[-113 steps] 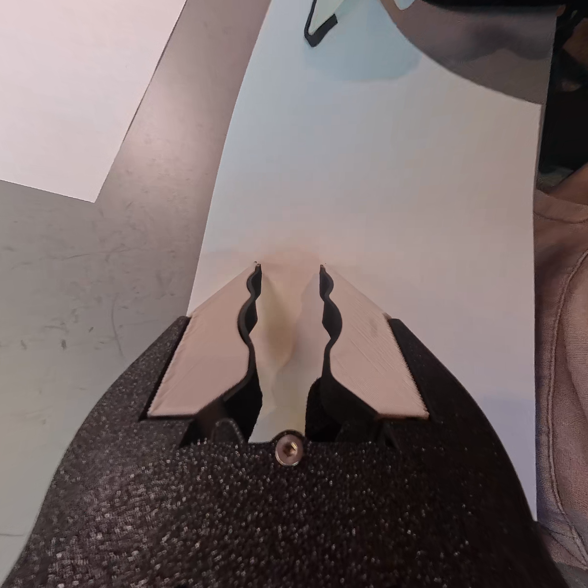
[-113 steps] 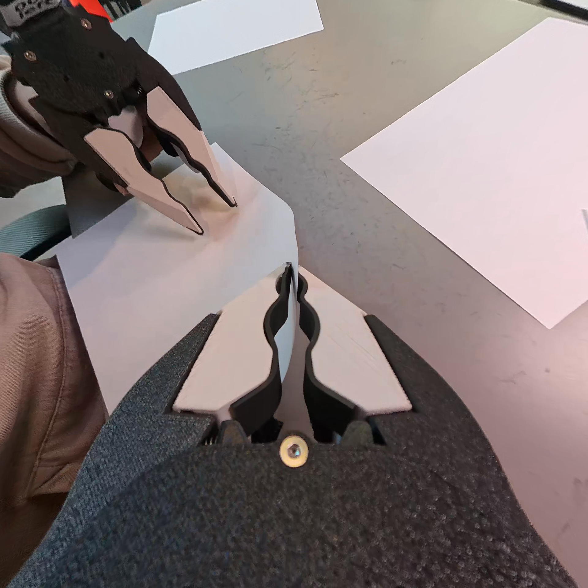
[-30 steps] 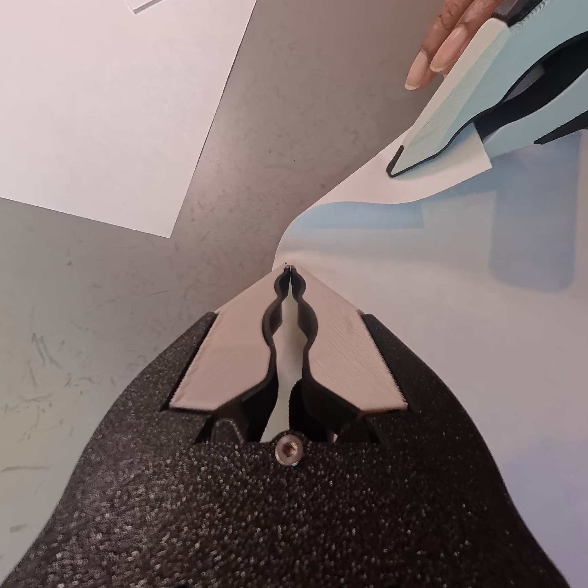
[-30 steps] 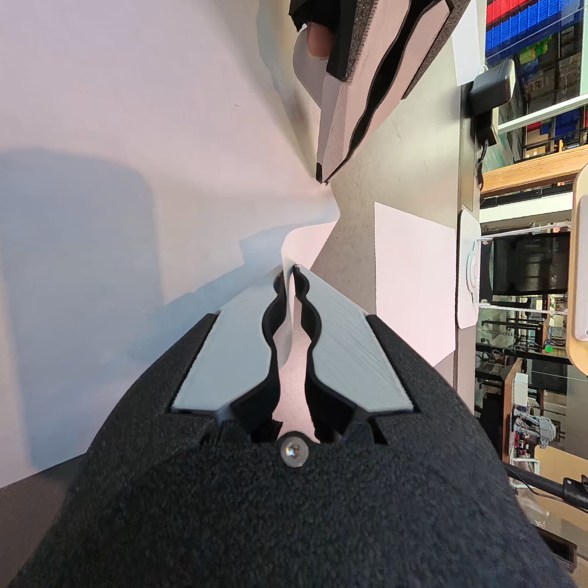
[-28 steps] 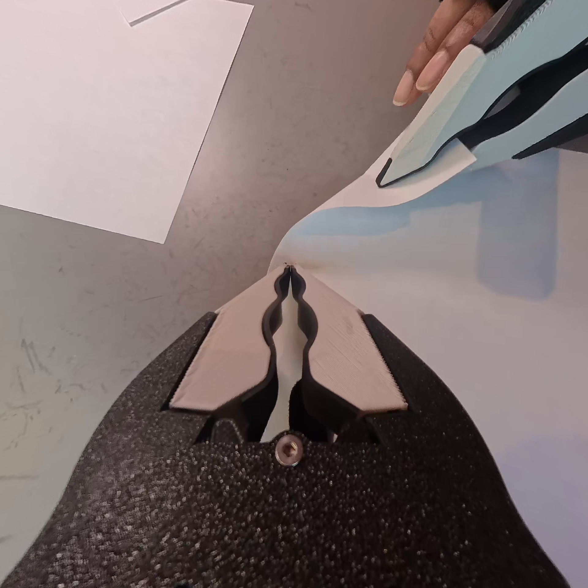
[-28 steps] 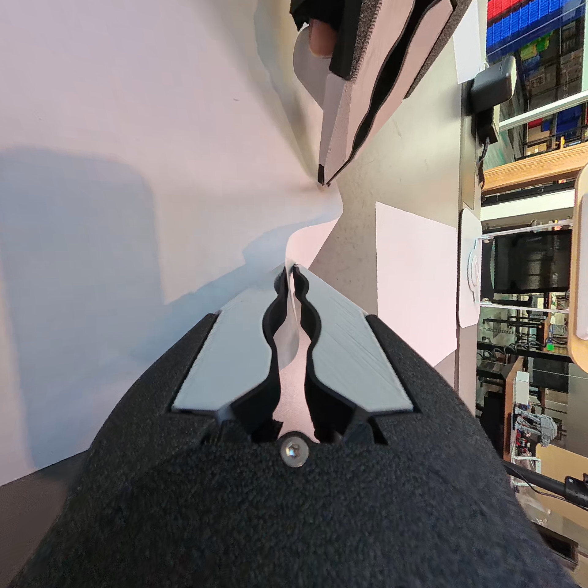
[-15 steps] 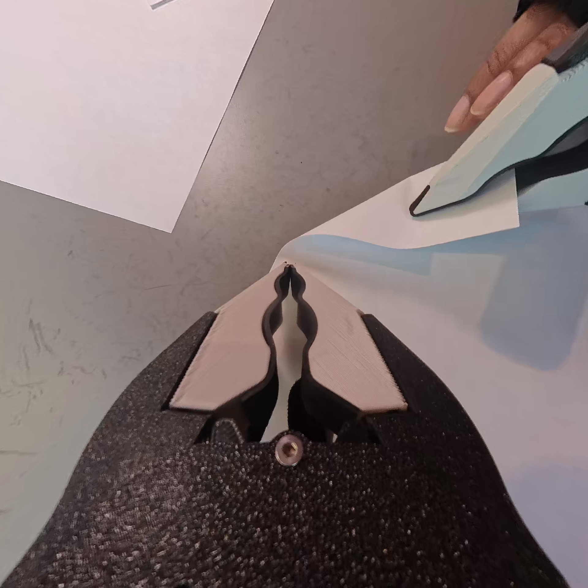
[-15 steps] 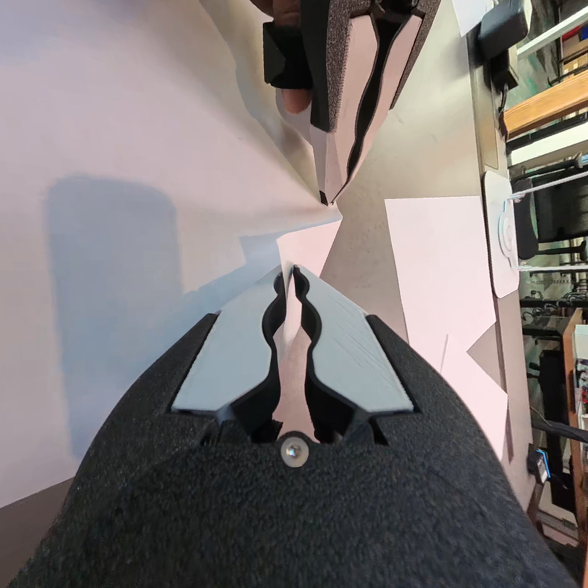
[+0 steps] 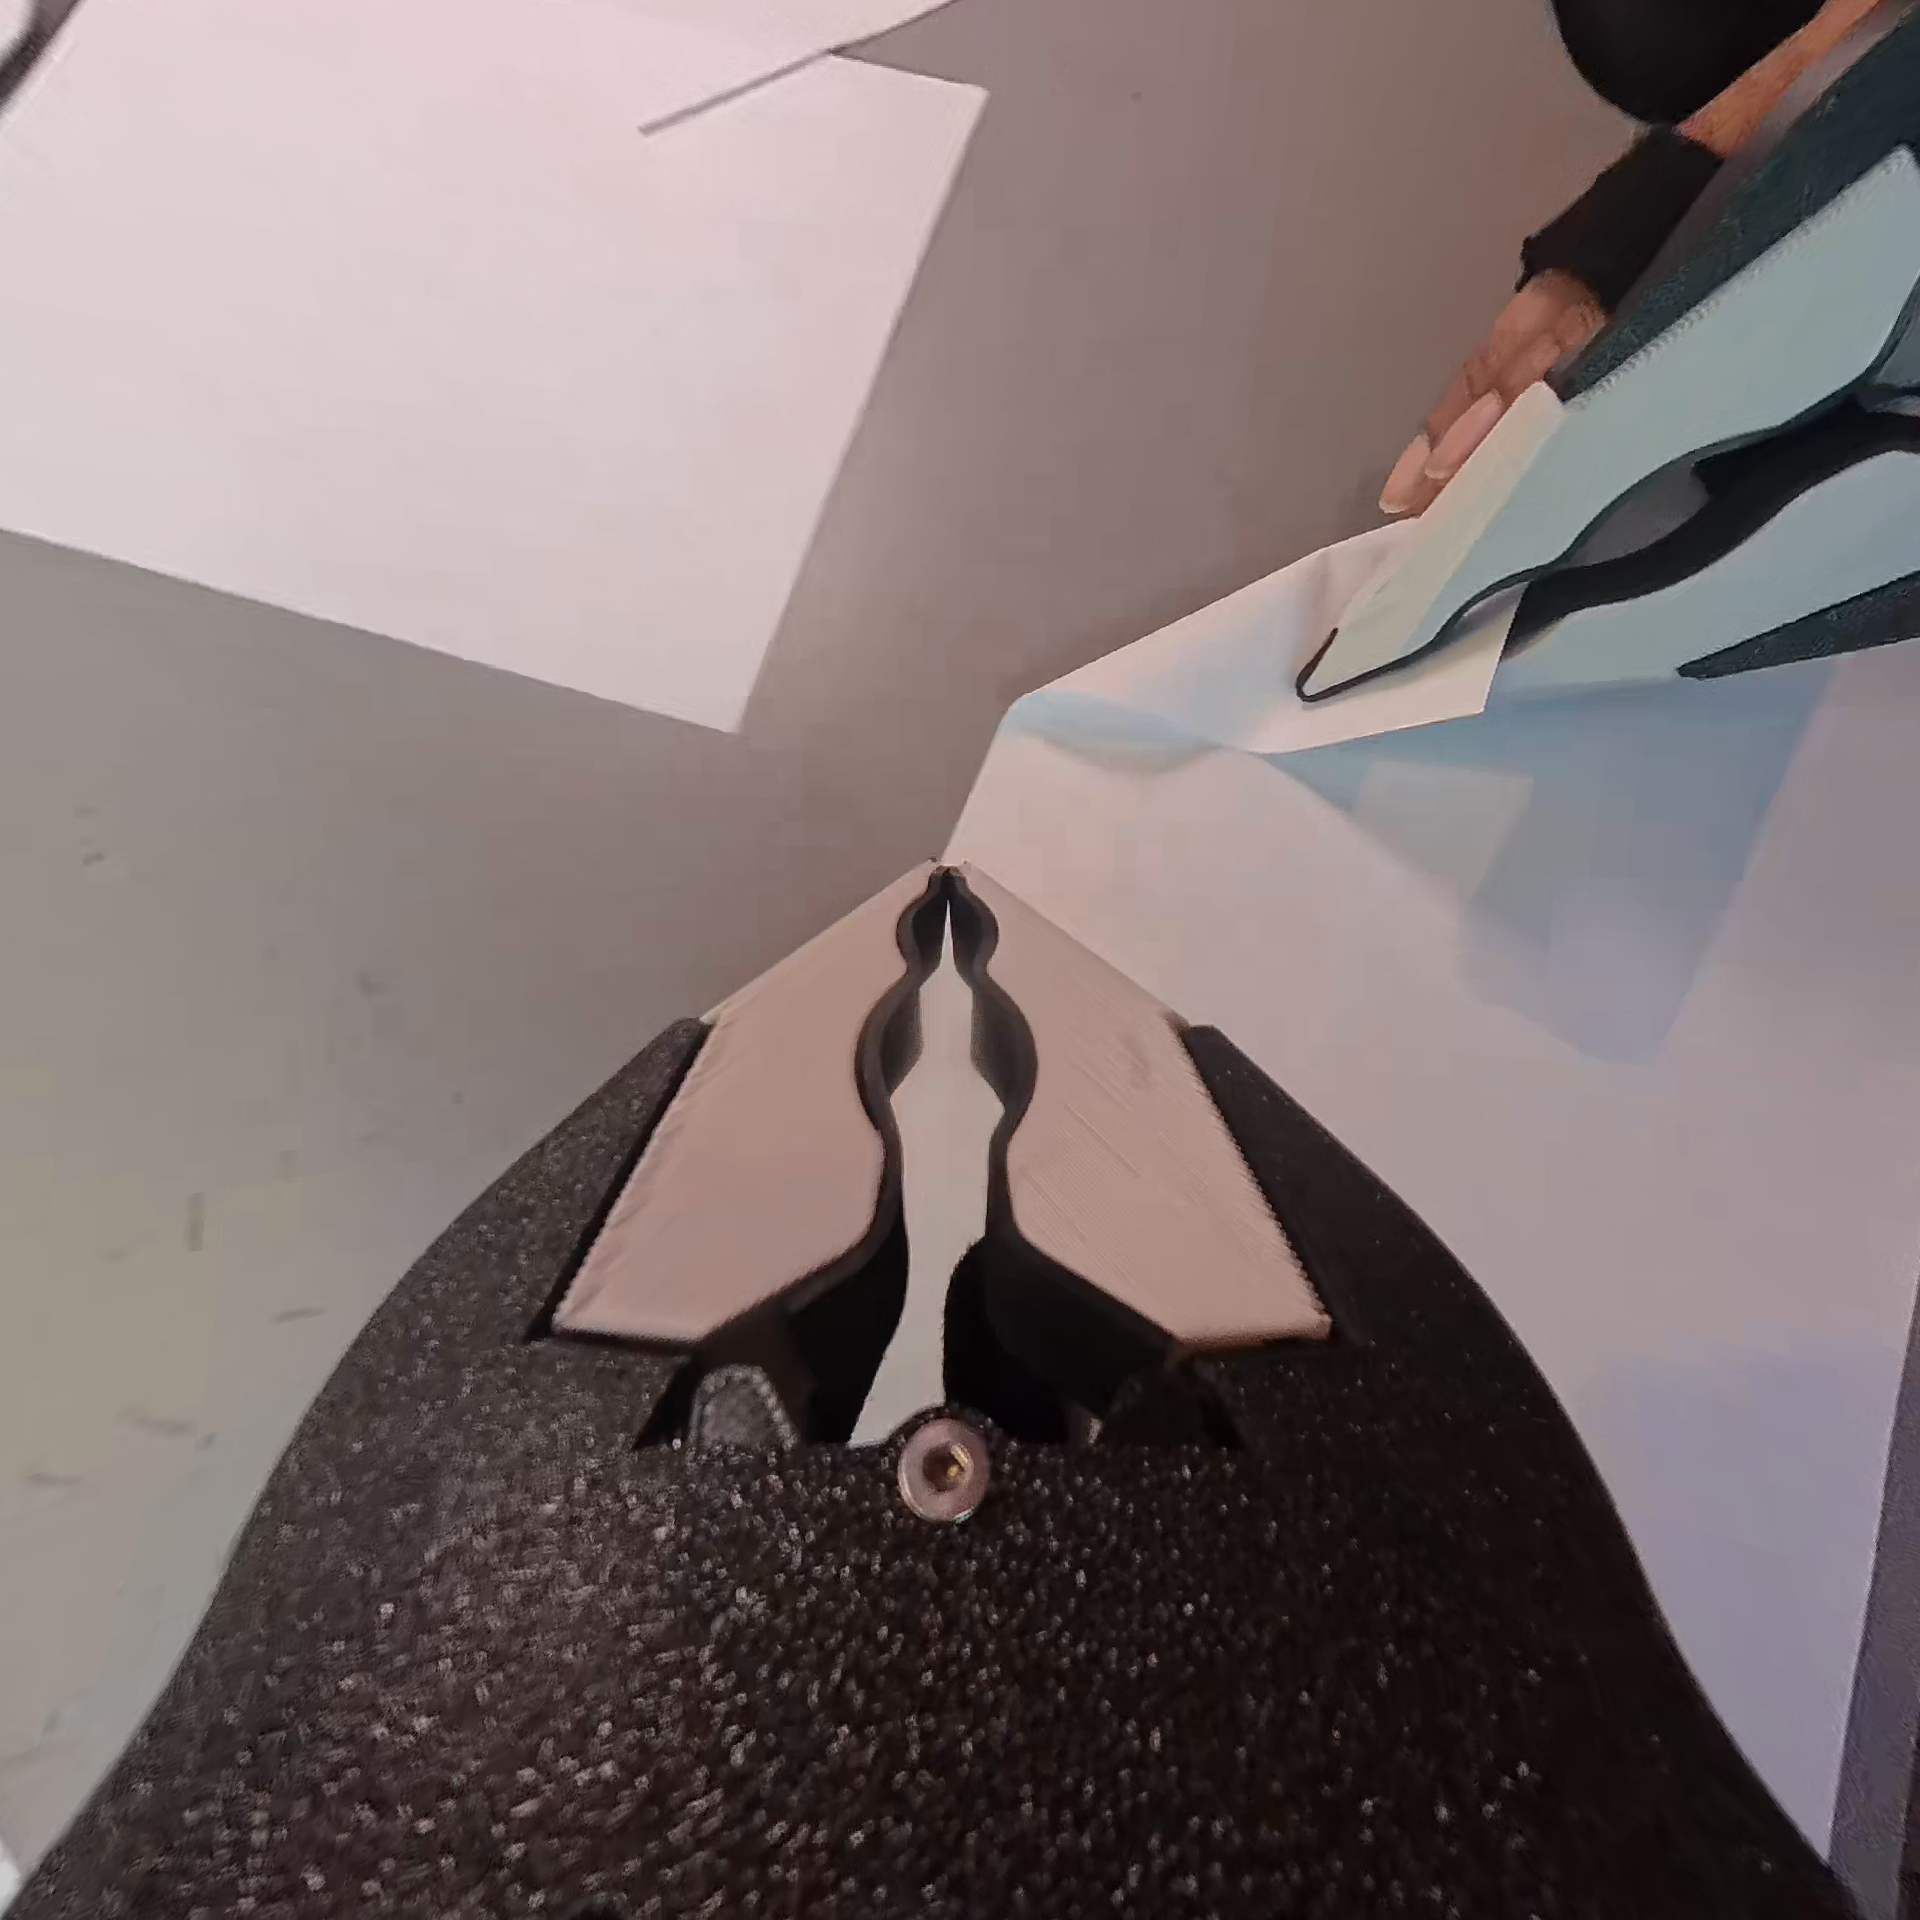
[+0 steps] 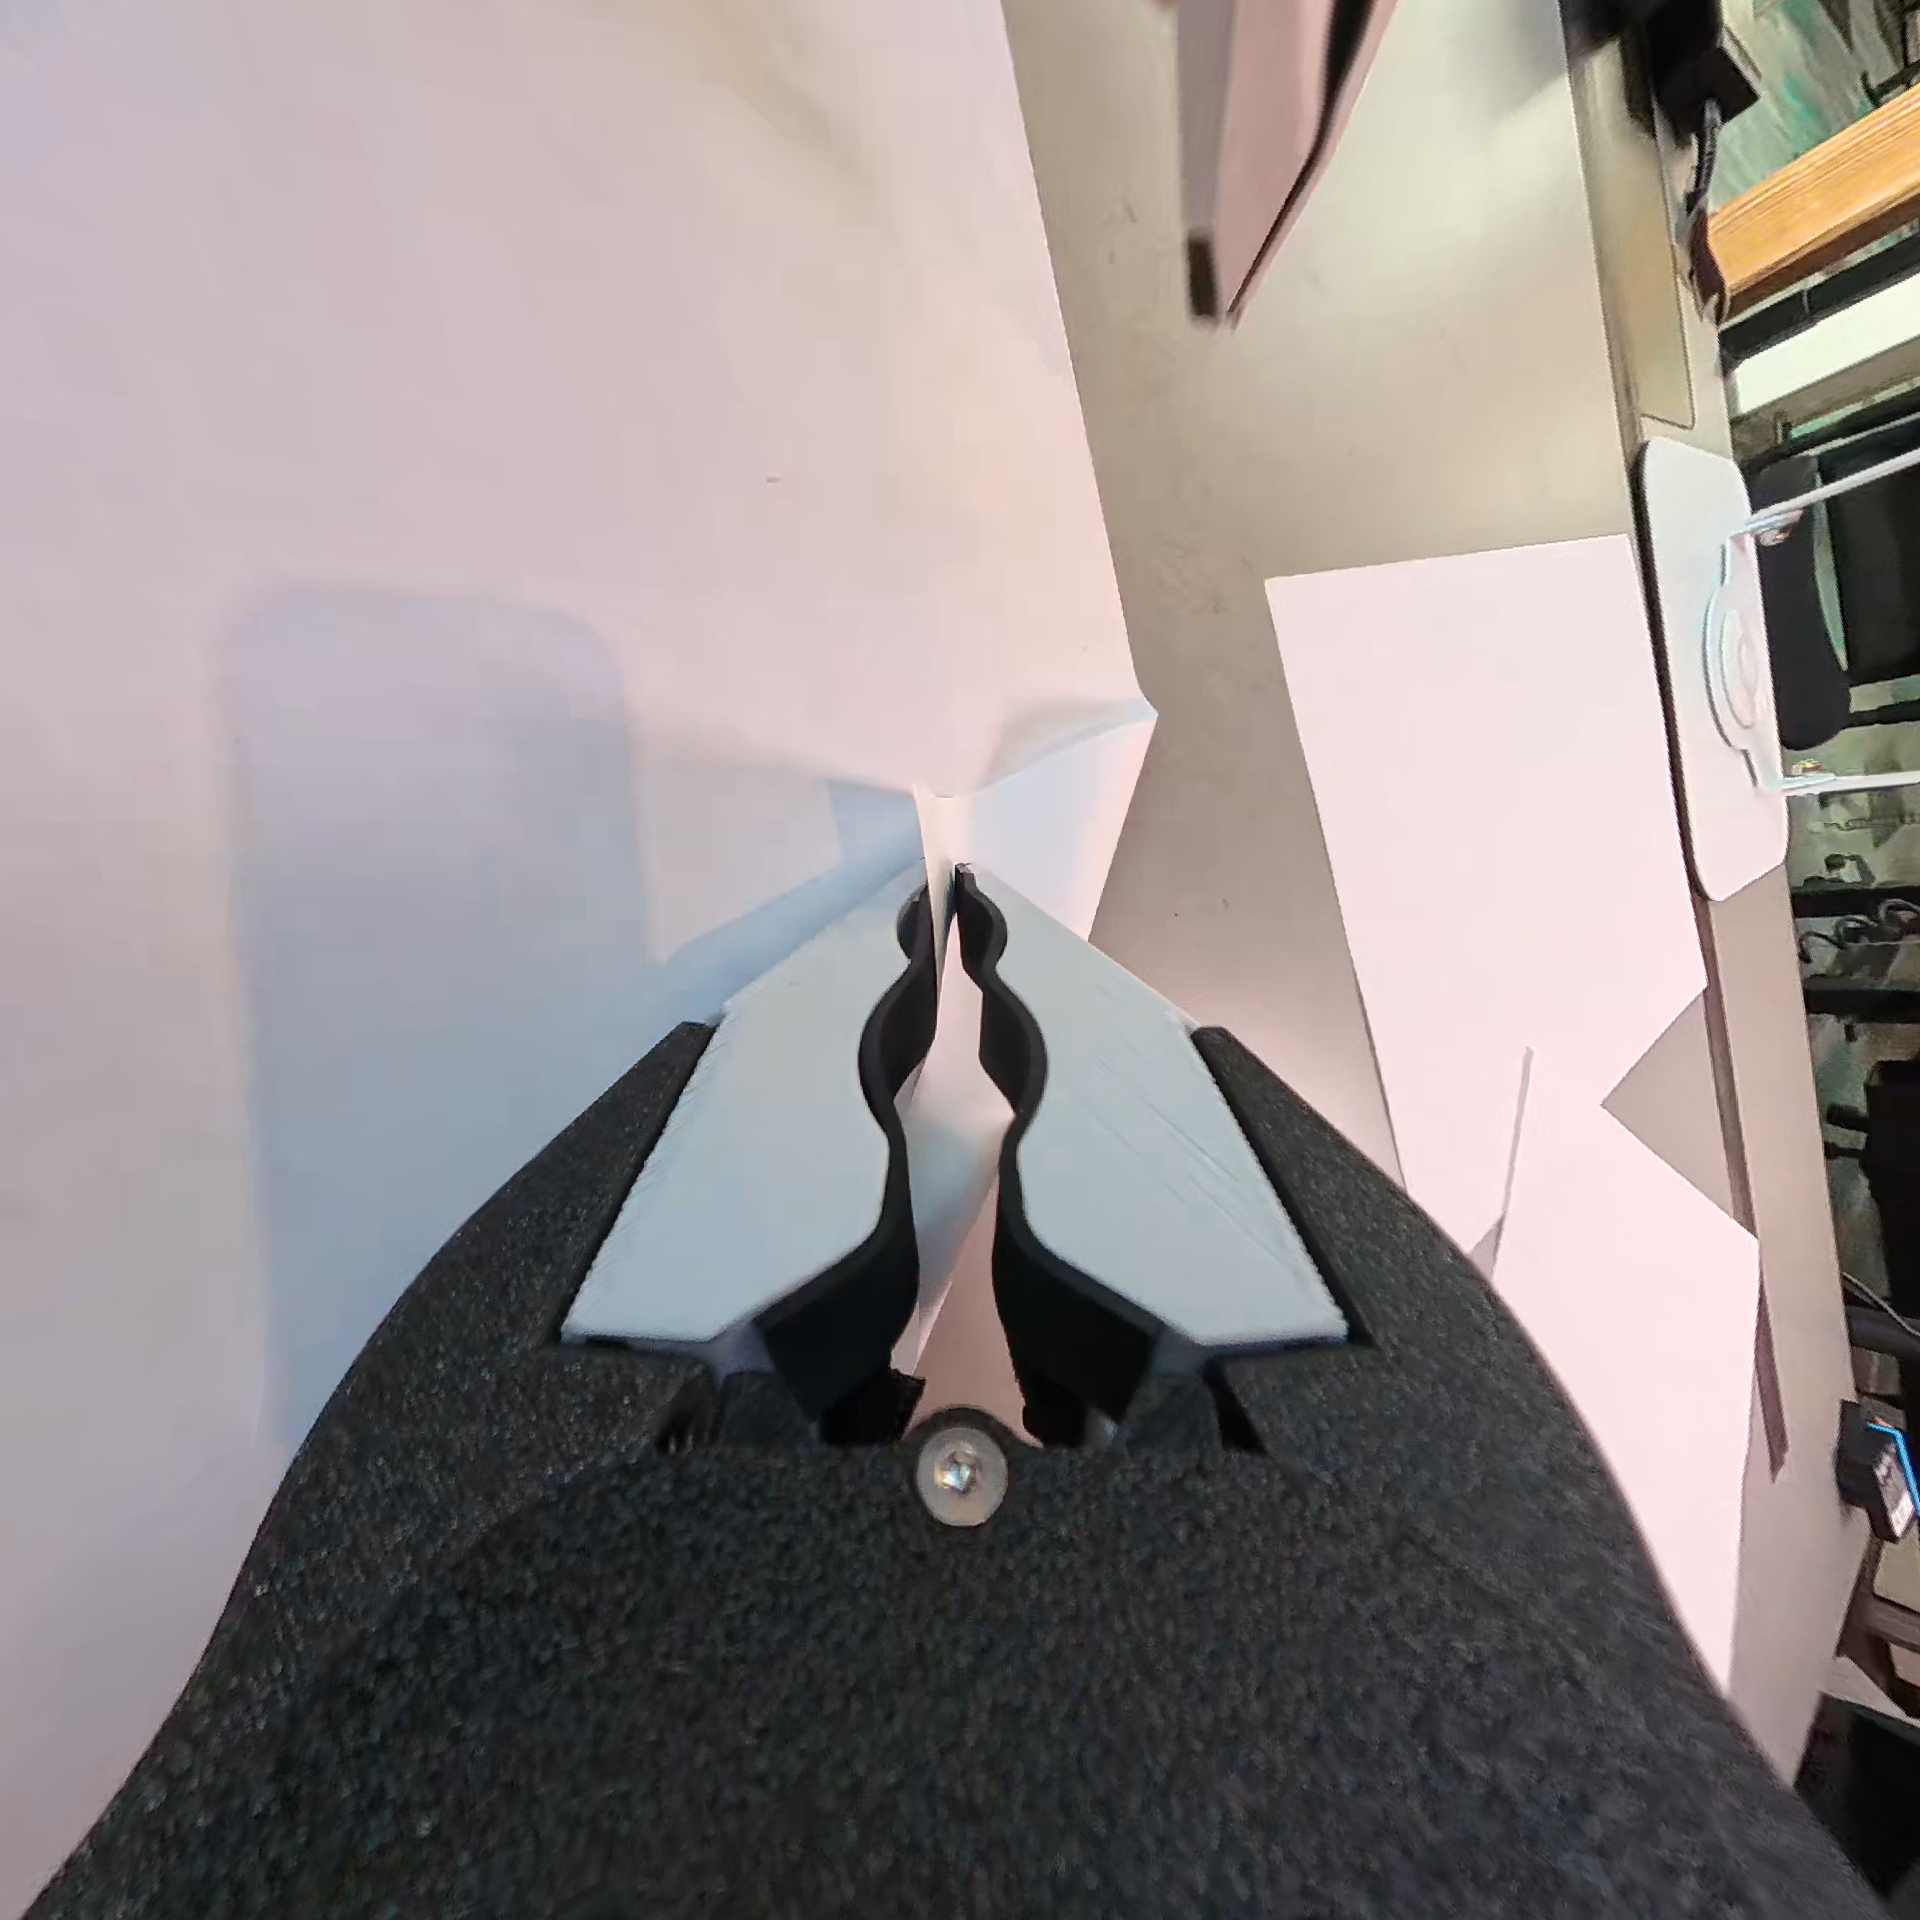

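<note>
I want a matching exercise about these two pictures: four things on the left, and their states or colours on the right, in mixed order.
1. right gripper
2. left gripper
3. loose white sheet
4. table

a. grey and scuffed
b. lies flat, nothing touches it
c. shut on the turned-up corner of the bent paper sheet
d. fingertips together at the bent sheet's edge

Pairs: 1-c, 2-d, 3-b, 4-a
</note>
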